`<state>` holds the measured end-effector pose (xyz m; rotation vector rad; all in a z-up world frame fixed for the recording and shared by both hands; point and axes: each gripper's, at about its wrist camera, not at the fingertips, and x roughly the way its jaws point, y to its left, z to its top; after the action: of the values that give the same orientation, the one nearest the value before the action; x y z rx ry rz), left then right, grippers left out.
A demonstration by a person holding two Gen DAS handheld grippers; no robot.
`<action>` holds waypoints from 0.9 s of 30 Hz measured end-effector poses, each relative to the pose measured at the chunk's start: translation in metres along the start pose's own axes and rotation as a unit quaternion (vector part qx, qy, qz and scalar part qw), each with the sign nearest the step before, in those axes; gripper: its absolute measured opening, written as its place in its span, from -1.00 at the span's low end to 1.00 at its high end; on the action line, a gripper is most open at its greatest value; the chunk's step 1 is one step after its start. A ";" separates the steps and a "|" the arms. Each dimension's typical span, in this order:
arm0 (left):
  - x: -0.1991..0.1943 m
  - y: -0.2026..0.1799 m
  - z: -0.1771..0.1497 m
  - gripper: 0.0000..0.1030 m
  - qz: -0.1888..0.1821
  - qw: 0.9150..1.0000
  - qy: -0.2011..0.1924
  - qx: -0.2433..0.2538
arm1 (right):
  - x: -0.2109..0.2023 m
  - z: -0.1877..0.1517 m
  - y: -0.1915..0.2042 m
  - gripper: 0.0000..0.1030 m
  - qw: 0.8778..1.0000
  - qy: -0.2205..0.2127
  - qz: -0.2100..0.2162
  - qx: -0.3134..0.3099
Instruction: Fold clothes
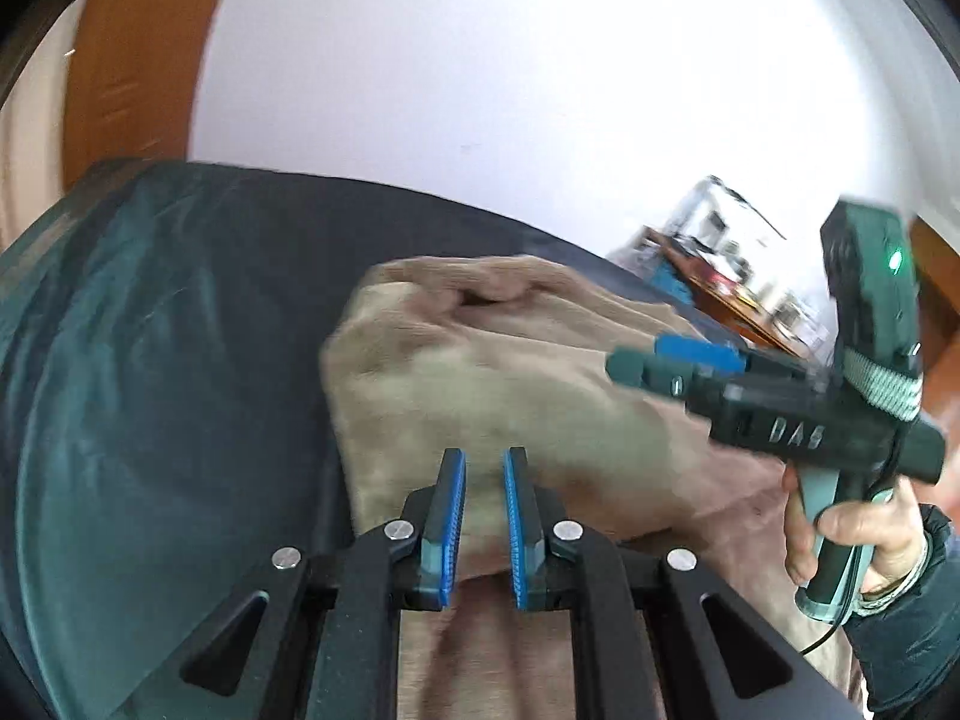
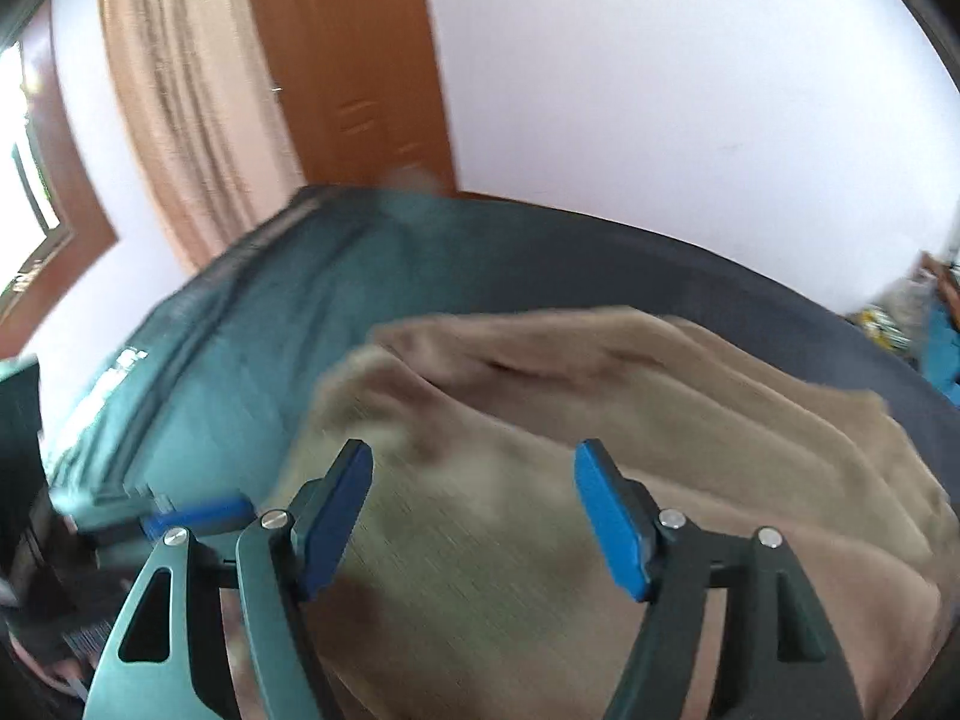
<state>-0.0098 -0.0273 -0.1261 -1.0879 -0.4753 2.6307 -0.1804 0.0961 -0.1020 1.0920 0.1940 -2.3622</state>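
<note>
The left wrist view shows the right gripper (image 1: 624, 369) from the side, at the right of the frame, with a hand (image 1: 852, 531) in a dark sleeve (image 1: 906, 630) round its handle and a green light on its body; the far right of that view holds a cluttered wooden table (image 1: 738, 294); the right wrist view lacks the hand, but shows a curtain (image 2: 180, 108), a wooden door (image 2: 348, 60) and a window (image 2: 30, 168) at the far left.

The tan garment (image 1: 480, 372) lies crumpled on a dark bedspread (image 1: 156, 360), right of centre, with a fold bunched at its far edge; it spreads under both grippers.

Left gripper (image 1: 485, 516): jaws nearly closed, a narrow gap between the blue pads (image 1: 453, 516); tan cloth shows in the gap, but whether the pads pinch it cannot be told; the tool points down and forward over the near edge of the garment.

Right gripper (image 2: 474, 516): jaws wide apart, nothing between the pads (image 2: 606, 516); it hovers tilted downward above the garment (image 2: 600, 420); the frame is motion-blurred; the left gripper's blue tip (image 2: 198, 516) appears at its near left.
</note>
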 end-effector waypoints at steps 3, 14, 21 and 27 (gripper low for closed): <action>0.018 -0.010 -0.004 -0.73 0.042 0.998 0.038 0.023 | -0.005 -0.028 -0.011 0.44 0.999 0.025 -0.025 0.008; 0.038 0.001 -0.006 -0.73 0.090 0.994 0.056 0.029 | -0.029 -0.070 -0.034 0.45 0.999 0.021 -0.035 0.020; 0.035 0.004 -0.005 -0.73 0.086 0.994 0.057 0.030 | -0.063 -0.106 -0.125 0.45 0.986 0.030 -0.133 0.092; 0.036 0.006 -0.005 -0.73 0.079 0.995 0.055 0.030 | -0.047 -0.139 -0.147 0.47 0.989 0.053 -0.118 0.073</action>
<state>-0.0313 -0.0188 -0.1546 -1.2929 -0.2954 2.6804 -0.1382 0.2876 -0.1723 1.3311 0.2009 -2.5618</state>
